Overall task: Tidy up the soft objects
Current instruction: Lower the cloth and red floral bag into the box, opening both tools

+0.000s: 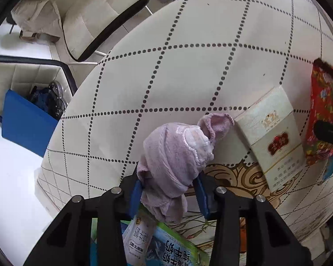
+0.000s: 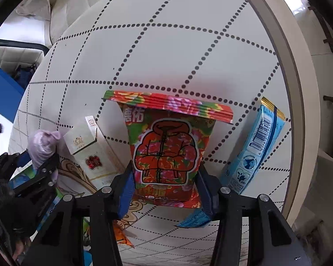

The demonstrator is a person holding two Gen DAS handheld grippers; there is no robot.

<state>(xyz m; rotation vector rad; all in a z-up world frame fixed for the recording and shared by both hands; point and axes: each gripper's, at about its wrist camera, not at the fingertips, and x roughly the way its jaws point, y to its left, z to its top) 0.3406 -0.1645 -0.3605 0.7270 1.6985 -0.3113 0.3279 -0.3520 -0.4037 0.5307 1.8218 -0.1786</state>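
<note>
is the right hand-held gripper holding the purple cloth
No, the right hand-held gripper grips the red floral packet; the purple cloth is in the left one.

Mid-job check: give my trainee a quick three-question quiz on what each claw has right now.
1. True or false: the left claw grips the lilac knitted sock bundle.
2. What sits between the right claw fingers? A) red floral snack packet B) white cardboard carton C) light blue sachet
3. Fill in: the white cardboard carton lies between the lilac bundle and the ____ packet.

Key: 1 true; 2 A, the red floral snack packet; 3 red floral.
</note>
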